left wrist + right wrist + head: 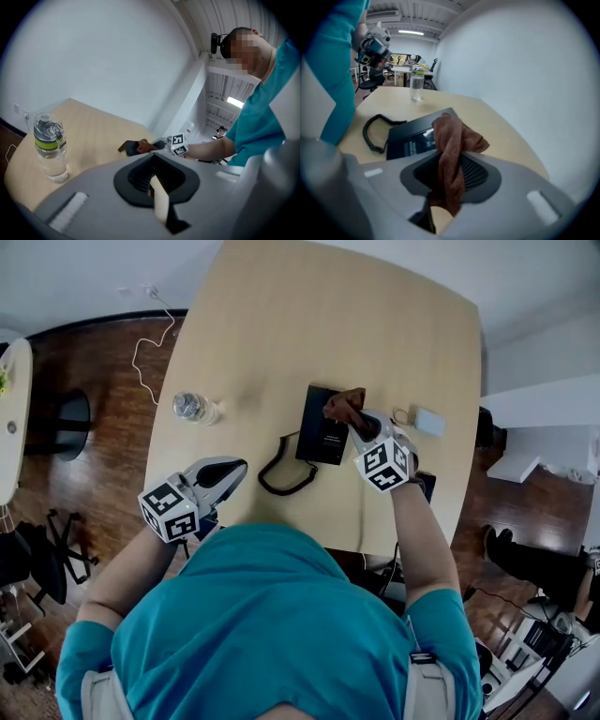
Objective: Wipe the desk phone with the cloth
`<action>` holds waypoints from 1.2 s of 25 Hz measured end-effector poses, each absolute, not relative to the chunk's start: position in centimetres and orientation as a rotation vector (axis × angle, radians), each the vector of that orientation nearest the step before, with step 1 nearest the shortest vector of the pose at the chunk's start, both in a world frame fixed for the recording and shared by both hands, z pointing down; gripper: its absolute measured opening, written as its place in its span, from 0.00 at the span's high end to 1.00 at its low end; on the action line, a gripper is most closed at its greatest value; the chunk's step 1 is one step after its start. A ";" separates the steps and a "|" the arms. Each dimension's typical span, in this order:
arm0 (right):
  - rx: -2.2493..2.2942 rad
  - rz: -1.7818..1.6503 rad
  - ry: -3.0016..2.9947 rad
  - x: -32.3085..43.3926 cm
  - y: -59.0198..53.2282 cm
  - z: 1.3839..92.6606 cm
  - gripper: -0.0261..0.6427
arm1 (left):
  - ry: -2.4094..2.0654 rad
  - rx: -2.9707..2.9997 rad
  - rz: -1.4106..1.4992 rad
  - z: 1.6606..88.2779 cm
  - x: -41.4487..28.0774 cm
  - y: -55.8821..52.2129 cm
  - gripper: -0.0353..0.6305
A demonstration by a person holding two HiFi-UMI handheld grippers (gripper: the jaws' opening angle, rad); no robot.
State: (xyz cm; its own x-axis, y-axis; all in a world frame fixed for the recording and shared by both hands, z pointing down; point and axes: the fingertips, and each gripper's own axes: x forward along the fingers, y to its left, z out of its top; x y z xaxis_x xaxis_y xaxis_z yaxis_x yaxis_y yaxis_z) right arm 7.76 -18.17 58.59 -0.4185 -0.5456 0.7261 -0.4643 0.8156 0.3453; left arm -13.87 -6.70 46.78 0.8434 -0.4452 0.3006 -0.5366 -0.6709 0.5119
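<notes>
Cloth [345, 406] between right gripper [364, 430] fingers over desk phone [324, 426] — lengthwise away from person — left gripper [234, 470] fingers together

left gripper [153, 174]: fingers [139, 177] together, empty | bottle [49, 147] upright on table [96, 126], left | right gripper [152, 146] holds cloth [143, 148] beyond

Desk phone [412, 140]: you see pale print on its dark face, too blurred to read.
Left marker cube [169, 510]: black-and-white square patterns only, no letters or digits.
Right marker cube [384, 463]: square patterns likewise, nothing for you to read.
Water bottle [49, 147]: green band, no legible wording.
</notes>
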 end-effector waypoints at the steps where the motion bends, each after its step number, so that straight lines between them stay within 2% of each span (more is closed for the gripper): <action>1: 0.711 -0.103 -2.082 7.5 -16.4 59.5 0.79 | -0.715 2.413 0.197 46.8 -13.9 -6.8 0.94; 6: 0.574 0.014 -2.085 6.8 -7.1 64.4 0.79 | -0.695 2.411 0.189 46.9 -13.4 -7.0 0.94; 9: 0.545 0.042 -2.102 6.3 -5.3 64.6 0.79 | -0.682 2.414 0.191 47.0 -13.2 -7.0 0.94; 15: 0.727 -0.152 -2.174 5.1 -16.4 56.4 0.79 | -0.670 2.426 0.192 46.6 -12.6 -7.0 0.94; 20: 0.745 -0.156 -2.113 4.2 -22.6 56.1 0.79 | -0.679 2.431 0.194 46.2 -12.5 -6.9 0.94; 26: 0.551 -0.143 -2.099 3.4 -13.0 61.2 0.79 | -0.719 2.403 0.168 46.5 -14.0 -6.6 0.94; 30: 0.414 0.045 -2.184 3.1 -7.4 62.4 0.79 | -0.710 2.386 0.155 47.0 -14.2 -6.5 0.94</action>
